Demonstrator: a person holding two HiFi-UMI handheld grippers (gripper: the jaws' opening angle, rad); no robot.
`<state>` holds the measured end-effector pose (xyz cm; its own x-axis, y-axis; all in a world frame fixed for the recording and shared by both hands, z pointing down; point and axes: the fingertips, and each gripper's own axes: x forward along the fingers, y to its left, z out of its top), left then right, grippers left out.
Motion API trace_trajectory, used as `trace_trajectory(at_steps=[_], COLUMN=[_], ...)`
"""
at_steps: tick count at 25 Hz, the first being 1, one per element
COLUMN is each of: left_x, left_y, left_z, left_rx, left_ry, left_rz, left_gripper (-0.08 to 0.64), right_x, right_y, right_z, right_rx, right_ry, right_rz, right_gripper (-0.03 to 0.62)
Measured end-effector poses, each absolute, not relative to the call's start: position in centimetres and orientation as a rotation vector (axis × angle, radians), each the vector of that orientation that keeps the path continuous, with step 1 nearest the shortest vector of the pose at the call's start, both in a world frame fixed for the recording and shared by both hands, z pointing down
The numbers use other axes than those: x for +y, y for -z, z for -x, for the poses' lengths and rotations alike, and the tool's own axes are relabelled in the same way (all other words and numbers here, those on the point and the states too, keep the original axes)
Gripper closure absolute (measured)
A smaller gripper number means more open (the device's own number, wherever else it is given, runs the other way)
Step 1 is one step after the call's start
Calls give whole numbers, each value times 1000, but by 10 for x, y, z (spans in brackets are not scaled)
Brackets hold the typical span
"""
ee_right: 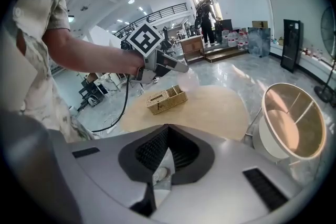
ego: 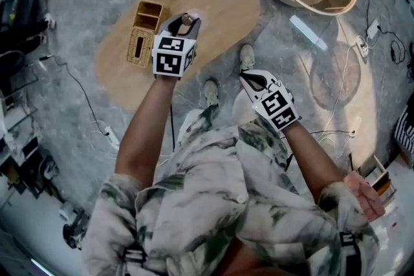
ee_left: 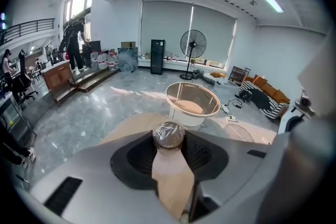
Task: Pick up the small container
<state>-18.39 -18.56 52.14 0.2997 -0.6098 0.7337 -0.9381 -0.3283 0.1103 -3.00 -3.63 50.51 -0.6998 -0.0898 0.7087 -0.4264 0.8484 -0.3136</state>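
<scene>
Now the left gripper (ego: 186, 24) is clamping the small container (ee_left: 168, 135) above the wooden table (ego: 220, 3), while the right gripper (ee_right: 167, 127) is hanging empty, jaws together.

Found no readable words, numbers, labels or brand marks anywhere in the three views. Saw only black-and-white square patterns, without letters or digits, on the left cube (ego: 173, 53) and the right cube (ego: 279, 106).

we see open tabletop (ego: 220, 10) right of the wicker box (ego: 145, 32), the only obstacle there (far edge probably free).
</scene>
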Motion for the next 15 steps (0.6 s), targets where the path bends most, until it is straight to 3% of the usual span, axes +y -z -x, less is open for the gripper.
trace_trajectory(at_steps=[15], left_x=[-155], left_y=[-492], left_z=[174], left_rx=[-1364], left_ry=[-802], left_rz=[-2074], left_gripper=[405], right_x=[-12], right_y=[-484], right_z=[29], right_rx=[-2336], right_ry=[-560], right_rz=[-413], right_gripper=[572])
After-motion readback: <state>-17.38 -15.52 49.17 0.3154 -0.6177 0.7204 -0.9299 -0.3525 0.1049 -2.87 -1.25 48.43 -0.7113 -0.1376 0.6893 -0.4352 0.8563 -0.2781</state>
